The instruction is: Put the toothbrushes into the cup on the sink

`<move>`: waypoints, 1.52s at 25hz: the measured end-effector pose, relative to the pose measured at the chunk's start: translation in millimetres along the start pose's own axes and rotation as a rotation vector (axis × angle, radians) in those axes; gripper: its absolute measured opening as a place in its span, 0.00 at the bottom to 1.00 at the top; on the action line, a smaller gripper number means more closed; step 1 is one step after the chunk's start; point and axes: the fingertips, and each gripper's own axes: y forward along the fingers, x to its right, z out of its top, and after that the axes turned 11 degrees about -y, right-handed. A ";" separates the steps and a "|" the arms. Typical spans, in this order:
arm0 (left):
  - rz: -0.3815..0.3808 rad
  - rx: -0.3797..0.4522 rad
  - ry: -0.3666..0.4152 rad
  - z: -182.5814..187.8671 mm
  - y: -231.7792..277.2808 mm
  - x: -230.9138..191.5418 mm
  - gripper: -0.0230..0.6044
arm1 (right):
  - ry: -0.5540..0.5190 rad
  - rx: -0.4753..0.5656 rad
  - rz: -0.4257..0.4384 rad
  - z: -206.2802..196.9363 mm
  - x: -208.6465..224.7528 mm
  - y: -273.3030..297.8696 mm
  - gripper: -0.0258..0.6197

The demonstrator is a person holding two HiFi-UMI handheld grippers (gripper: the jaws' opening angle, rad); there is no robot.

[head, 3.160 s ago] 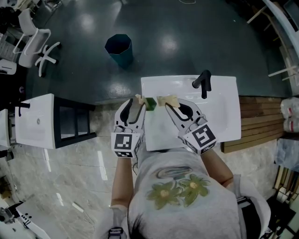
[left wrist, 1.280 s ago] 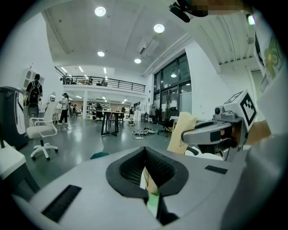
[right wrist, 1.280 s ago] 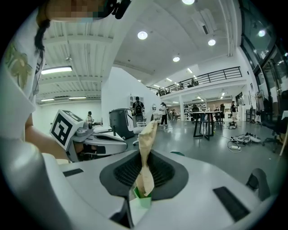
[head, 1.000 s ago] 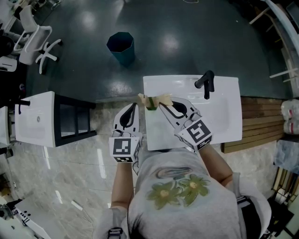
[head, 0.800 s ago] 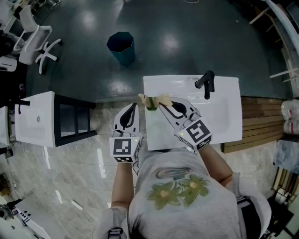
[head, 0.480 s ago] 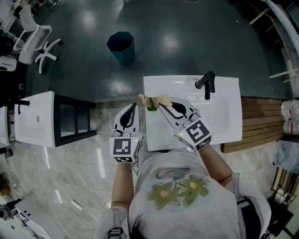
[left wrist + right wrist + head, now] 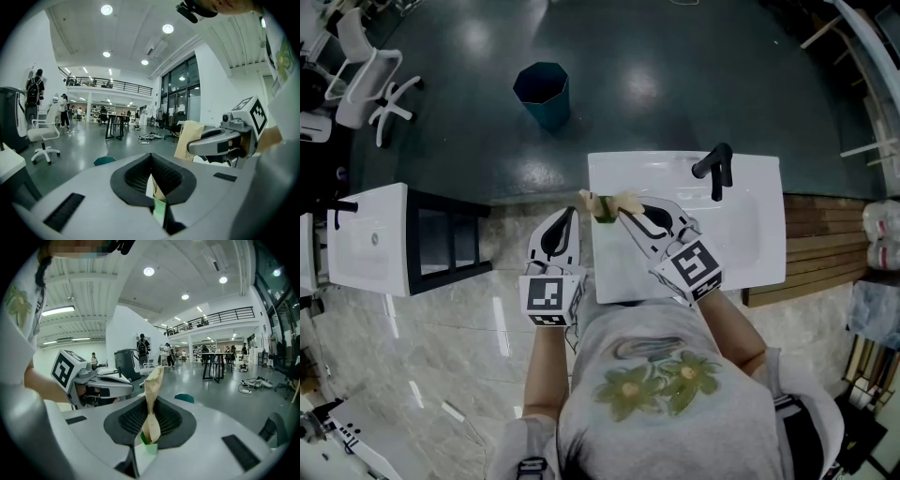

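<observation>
Little has shifted since earlier — left gripper (image 7: 577, 204) and right gripper (image 7: 625, 210) both stay clamped on the paper toothbrush pack (image 7: 605, 203) at the sink (image 7: 741, 234) edge, apparently mid-unwrapping — next, a steady pull apart.

**Person, worn:** light grey short-sleeved T-shirt (image 7: 727, 394); green-and-yellow flower print (image 7: 656, 382) on chest.

**Left gripper (image 7: 574, 208):** pale grey moulded shell. Teardrop opening rimmed in black, ribbed black lining inside. Narrow black slot in shell on either side of opening.

**Left marker cube (image 7: 548, 297):** at rear of gripper. White faces, black square pattern.

**Right gripper (image 7: 625, 208):** same pale grey shell, same black ribbed lining and slots.

**Right marker cube (image 7: 697, 270):** white faces, black square pattern, grey housing beneath.
</observation>
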 end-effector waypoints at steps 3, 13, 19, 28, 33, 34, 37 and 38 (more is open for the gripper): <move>0.000 0.002 -0.002 -0.8 0.1 -2.4 0.07 | -0.002 -0.006 0.001 -2.4 -0.7 2.6 0.14; -0.004 -0.002 -0.007 -2.4 0.4 -5.0 0.07 | -0.003 -0.027 0.006 -9.5 -1.8 7.1 0.14; -0.007 -0.001 -0.012 -2.9 0.0 -7.0 0.07 | -0.001 -0.039 0.008 -13.1 -2.7 11.4 0.14; -0.018 -0.005 -0.013 -4.2 2.8 -7.5 0.07 | -0.004 -0.060 0.011 -20.0 -2.5 17.3 0.14; -0.021 -0.008 -0.014 -3.1 4.0 -7.4 0.07 | 0.002 -0.069 0.011 -21.7 -2.1 20.8 0.14; -0.022 -0.007 -0.014 -3.1 4.4 -7.5 0.07 | 0.001 -0.074 0.013 -23.4 -2.2 21.4 0.14; -0.022 -0.008 -0.017 -5.0 4.8 -8.6 0.07 | 0.000 -0.083 0.017 -27.9 -2.8 23.8 0.14; -0.021 -0.009 -0.017 -5.9 4.7 -9.1 0.07 | -0.001 -0.087 0.018 -29.5 -3.1 24.6 0.14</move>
